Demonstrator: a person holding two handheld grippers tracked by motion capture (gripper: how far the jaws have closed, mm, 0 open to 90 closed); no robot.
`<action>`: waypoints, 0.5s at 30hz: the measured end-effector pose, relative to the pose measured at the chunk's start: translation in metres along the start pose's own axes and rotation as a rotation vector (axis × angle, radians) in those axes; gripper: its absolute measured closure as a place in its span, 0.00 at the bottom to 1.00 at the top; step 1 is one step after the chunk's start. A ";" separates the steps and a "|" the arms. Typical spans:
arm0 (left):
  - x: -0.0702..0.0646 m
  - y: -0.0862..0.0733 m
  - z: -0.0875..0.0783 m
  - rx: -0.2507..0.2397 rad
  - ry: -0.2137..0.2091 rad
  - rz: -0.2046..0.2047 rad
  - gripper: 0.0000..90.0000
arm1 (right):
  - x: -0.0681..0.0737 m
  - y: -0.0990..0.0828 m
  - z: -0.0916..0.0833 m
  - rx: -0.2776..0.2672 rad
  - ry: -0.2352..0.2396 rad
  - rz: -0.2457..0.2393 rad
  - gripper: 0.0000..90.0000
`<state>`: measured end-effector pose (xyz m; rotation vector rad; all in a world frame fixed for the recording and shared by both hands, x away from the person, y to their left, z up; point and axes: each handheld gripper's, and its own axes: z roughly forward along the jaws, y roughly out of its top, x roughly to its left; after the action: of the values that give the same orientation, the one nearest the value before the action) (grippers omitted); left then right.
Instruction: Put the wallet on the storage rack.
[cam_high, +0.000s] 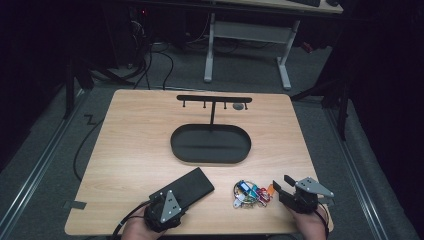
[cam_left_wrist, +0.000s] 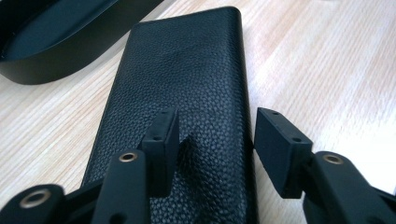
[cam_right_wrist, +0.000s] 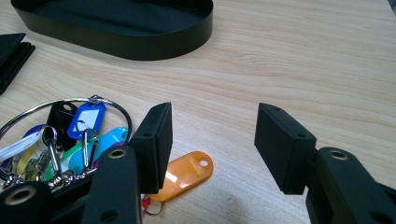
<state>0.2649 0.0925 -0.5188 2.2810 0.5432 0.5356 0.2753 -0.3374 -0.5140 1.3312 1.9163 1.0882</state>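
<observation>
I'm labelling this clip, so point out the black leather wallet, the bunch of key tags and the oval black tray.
black leather wallet (cam_left_wrist: 187, 70), left gripper view, on its grained top face.
bunch of key tags (cam_right_wrist: 86, 119), right gripper view, on the blue tag.
oval black tray (cam_high: 210, 159), high view, on its near rim.

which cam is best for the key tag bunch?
Right gripper view: the key tag bunch is close, with ring and coloured tags distinct, beside the open right gripper. High view shows it small, left of that gripper. Left gripper view looks at the black wallet.

Grained black leather wallet (cam_left_wrist: 187, 79); glossy plastic key tags (cam_right_wrist: 187, 175); wood-grain table (cam_left_wrist: 327, 70).
</observation>
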 end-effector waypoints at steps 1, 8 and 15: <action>-0.001 0.000 0.000 0.003 0.005 0.008 0.57 | 0.000 0.000 0.000 -0.001 0.001 -0.001 0.53; -0.005 -0.008 -0.001 0.003 0.055 0.063 0.53 | 0.007 0.007 0.013 -0.003 0.010 -0.008 0.53; -0.012 -0.010 0.000 0.022 0.111 0.125 0.49 | 0.009 0.009 0.016 -0.002 0.019 -0.016 0.53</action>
<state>0.2532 0.0926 -0.5286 2.3273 0.4647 0.7249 0.2900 -0.3225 -0.5143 1.3068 1.9360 1.0977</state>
